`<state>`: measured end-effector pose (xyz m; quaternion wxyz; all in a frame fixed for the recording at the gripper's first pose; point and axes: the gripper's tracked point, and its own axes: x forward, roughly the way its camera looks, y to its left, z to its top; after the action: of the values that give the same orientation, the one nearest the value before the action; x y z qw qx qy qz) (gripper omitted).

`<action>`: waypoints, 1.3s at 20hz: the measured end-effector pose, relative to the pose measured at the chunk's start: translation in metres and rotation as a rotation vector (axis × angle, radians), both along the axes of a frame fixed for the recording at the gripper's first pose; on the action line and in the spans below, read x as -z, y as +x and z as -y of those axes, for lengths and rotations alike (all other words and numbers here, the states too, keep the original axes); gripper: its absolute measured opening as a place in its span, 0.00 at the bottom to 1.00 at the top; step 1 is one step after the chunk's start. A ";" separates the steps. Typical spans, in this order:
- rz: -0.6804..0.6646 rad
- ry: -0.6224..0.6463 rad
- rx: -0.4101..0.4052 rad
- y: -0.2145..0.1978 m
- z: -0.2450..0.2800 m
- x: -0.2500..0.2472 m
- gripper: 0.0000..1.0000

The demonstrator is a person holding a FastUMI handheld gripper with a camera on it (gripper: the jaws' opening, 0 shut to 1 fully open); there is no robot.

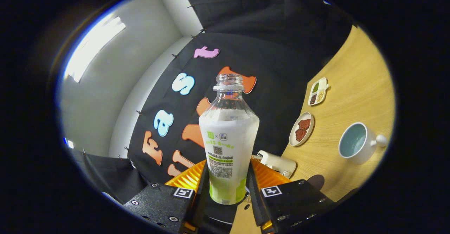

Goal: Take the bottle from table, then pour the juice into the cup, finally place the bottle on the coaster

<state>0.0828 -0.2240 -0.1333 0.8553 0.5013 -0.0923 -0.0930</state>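
Note:
My gripper (226, 183) is shut on a clear plastic bottle (228, 139), both fingers pressing its lower body. The bottle is uncapped, holds white liquid up to its shoulder and wears a white and green label. It is lifted off the wooden table (355, 72), and the whole view is tilted so the table runs up the right side. A white cup (357, 142) with a pale blue inside and a side handle stands on the table to the right of the bottle, well apart from it and empty.
Beyond the cup lie a small plate with reddish pieces (301, 129) and a divided white dish with several fillings (318, 91). A cream-coloured box-like object (277, 163) sits just right of the fingers. The booth's black cloth hangs behind the bottle.

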 end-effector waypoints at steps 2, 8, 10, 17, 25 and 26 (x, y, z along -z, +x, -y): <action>-0.021 -0.088 -0.009 0.002 -0.004 -0.010 0.55; -0.154 -0.390 -0.044 0.011 -0.021 -0.018 0.55; -0.197 -0.488 -0.072 0.009 -0.031 -0.020 0.56; -0.255 -0.781 -0.107 0.011 -0.064 -0.031 0.55; -0.400 -1.040 -0.121 0.041 -0.075 0.049 0.56; -0.425 -1.068 -0.128 0.045 -0.075 0.063 0.56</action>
<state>0.1282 -0.1490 -0.1960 0.9934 -0.0248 0.0777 -0.0802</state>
